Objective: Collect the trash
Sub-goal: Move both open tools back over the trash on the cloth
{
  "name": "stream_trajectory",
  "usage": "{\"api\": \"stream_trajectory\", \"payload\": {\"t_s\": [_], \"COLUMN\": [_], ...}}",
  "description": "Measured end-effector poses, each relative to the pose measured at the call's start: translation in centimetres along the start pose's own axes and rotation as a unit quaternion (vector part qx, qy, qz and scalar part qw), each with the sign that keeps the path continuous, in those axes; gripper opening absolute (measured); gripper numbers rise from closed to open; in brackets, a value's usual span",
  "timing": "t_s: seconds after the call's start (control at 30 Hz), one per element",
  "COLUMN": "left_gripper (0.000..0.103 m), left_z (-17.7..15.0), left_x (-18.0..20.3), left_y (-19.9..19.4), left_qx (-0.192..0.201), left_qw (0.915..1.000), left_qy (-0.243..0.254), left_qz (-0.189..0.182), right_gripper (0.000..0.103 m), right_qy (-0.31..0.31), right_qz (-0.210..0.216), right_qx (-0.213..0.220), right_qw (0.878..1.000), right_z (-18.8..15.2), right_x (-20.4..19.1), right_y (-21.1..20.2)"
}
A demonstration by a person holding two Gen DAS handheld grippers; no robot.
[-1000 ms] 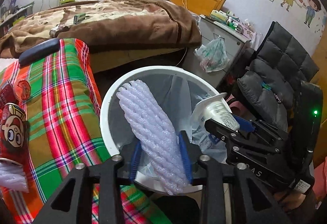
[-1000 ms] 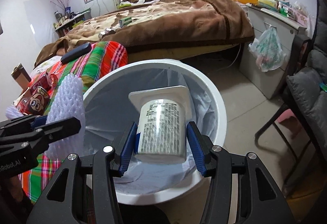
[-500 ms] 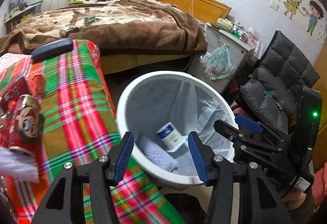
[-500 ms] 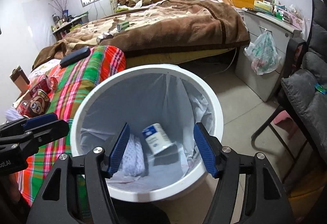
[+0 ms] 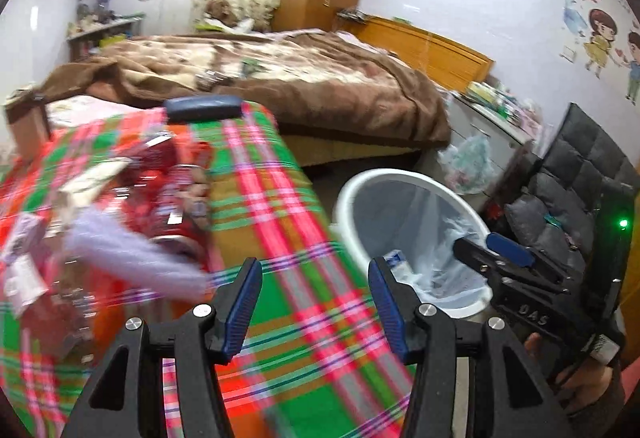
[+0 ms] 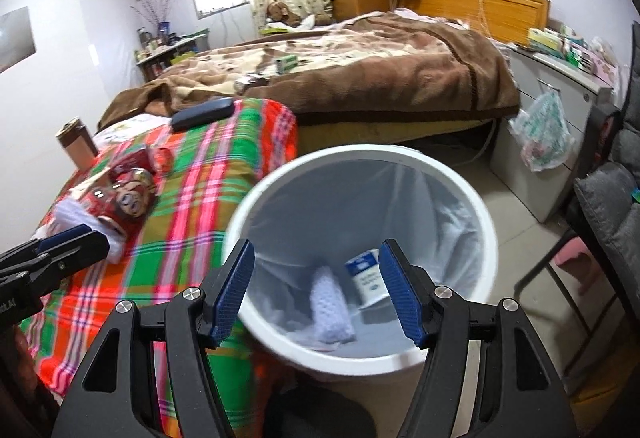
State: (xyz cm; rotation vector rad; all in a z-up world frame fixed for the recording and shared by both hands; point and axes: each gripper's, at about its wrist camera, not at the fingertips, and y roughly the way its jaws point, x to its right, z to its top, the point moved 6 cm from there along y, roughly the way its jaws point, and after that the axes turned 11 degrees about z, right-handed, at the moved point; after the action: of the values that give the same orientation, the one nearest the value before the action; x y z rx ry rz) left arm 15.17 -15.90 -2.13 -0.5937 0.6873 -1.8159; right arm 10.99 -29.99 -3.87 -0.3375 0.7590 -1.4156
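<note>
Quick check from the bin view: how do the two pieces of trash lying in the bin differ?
The foam sleeve is pale lilac, bumpy and soft-looking; the cup is smooth and rigid, white with a blue printed label. The foam sleeve lies toward the left of the bin's bottom, the cup to its right. Both rest on the bin's liner, clear of either tongs.

The bin's mouth gapes open; cans crowd the plaid cloth's left.
</note>
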Motion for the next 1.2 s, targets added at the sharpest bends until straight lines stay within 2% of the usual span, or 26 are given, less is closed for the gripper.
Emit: {"api": "stream_trajectory", "payload": {"t_s": [0.1, 0.23, 0.37, 0.5, 0.73, 0.97, 1.2], "left_gripper": [0.055, 0.055, 0.067, 0.067, 0.067, 0.067, 0.067], "left_z": [-0.6, -1.2, -1.8, -2.4, -3.5, -4.5, -4.9], "left_x": [-2.7, -6.6, -10.5, -13.4, -16.8, -19.3, -21.1], "left_y": [-1.0, -2.7, -4.1, -4.7, -5.1, -4.5, -3.4], "left_qx": [0.007, 0.029, 0.041, 0.042, 0.038, 0.027, 0.021], "left_qw": [0.9996, 0.9962, 0.9916, 0.9878, 0.9843, 0.986, 0.9882], "left_qy": [-0.018, -0.049, -0.075, -0.09, -0.107, -0.098, -0.083], "left_qz": [0.018, 0.066, 0.097, 0.12, 0.135, 0.132, 0.127], "right_gripper": [0.066, 0.066, 0.066, 0.066, 0.066, 0.066, 0.066], "right_qy": [-0.011, -0.025, -0.044, -0.066, -0.095, -0.131, -0.177], "right_qz": [0.015, 0.033, 0.058, 0.081, 0.109, 0.136, 0.134], "right_qx": [-0.002, -0.007, -0.012, -0.019, -0.026, -0.038, -0.065], "right_qw": [1.0, 0.999, 0.997, 0.994, 0.989, 0.981, 0.973], "right_z": [-0.2, -0.3, -0.6, -0.9, -1.0, -1.3, -2.3], "right_x": [-1.6, -3.7, -6.2, -8.8, -12.2, -15.9, -18.9], "right_y": [0.4, 1.2, 2.0, 2.9, 4.0, 5.7, 8.1]}}
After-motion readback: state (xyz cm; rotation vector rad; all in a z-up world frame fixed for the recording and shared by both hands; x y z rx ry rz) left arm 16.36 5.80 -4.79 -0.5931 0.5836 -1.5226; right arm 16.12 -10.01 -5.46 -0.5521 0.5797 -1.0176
